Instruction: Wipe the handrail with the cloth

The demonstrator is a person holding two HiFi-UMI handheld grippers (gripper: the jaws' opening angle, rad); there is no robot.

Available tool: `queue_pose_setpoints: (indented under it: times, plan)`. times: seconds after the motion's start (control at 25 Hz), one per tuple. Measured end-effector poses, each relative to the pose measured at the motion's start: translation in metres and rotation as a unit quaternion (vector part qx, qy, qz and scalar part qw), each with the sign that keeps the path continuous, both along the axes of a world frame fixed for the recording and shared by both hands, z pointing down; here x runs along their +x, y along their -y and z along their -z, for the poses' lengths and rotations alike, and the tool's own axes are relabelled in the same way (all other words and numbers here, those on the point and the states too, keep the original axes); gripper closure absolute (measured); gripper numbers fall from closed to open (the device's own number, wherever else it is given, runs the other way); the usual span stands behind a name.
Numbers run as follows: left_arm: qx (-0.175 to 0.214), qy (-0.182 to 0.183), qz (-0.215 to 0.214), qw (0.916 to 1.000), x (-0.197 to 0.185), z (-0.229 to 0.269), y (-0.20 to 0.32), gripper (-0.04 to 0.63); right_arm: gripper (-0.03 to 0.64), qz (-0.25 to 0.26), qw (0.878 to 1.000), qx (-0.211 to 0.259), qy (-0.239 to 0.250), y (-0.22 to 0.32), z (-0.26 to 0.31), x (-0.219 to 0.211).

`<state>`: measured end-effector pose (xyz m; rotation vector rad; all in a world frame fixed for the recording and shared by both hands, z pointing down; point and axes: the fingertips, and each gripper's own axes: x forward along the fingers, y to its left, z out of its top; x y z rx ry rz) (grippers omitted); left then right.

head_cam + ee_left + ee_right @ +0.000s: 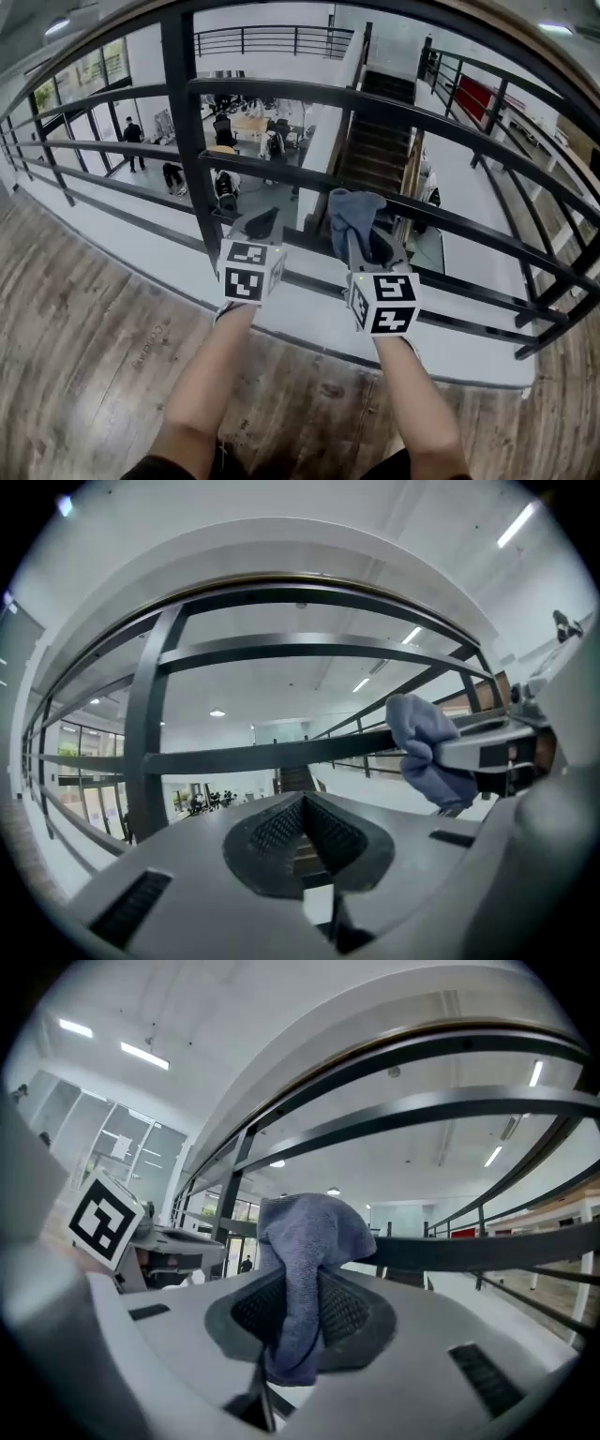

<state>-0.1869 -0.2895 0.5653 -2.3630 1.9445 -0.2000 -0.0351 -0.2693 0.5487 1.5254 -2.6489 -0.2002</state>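
Jaws: right gripper (362, 242) clamped on cloth (302, 1241); left gripper (302, 819) closed, empty | handrail (469, 1044) runs above both grippers | cloth bunched, hanging by a lower bar (469, 220), just right of left gripper

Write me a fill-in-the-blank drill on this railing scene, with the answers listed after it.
1. The right hand-held gripper is shut on a blue ____.
2. Between its closed jaws, the left hand-held gripper holds ____.
3. The bars of the railing are ____ in colour.
Missing words: cloth; nothing; black.
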Motion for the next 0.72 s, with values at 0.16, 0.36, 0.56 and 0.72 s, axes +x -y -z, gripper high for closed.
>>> queue_pose_setpoints:
  times: [0.16, 0.36, 0.56, 0.72]
  plan:
    - [-0.021, -0.011, 0.022, 0.9995, -0.084, -0.021, -0.01, 0.594, 0.538, 0.02, 0.999, -0.049, 0.009, 0.024, -0.038, -0.098]
    - [-0.022, -0.024, 0.027, 0.9991, -0.172, -0.039, -0.017, 0.594, 0.537, 0.03, 0.995, -0.09, 0.025, 0.048, -0.071, -0.188]
    - [-0.021, -0.054, 0.049, 0.9971, -0.246, -0.053, -0.024, 0.594, 0.537, 0.028, 0.994, -0.104, 0.001, 0.06, -0.092, -0.259]
    - [-0.031, -0.063, 0.05, 0.9963, -0.274, -0.066, -0.032, 0.594, 0.538, 0.032, 0.993, -0.114, -0.015, 0.066, -0.083, -0.315]
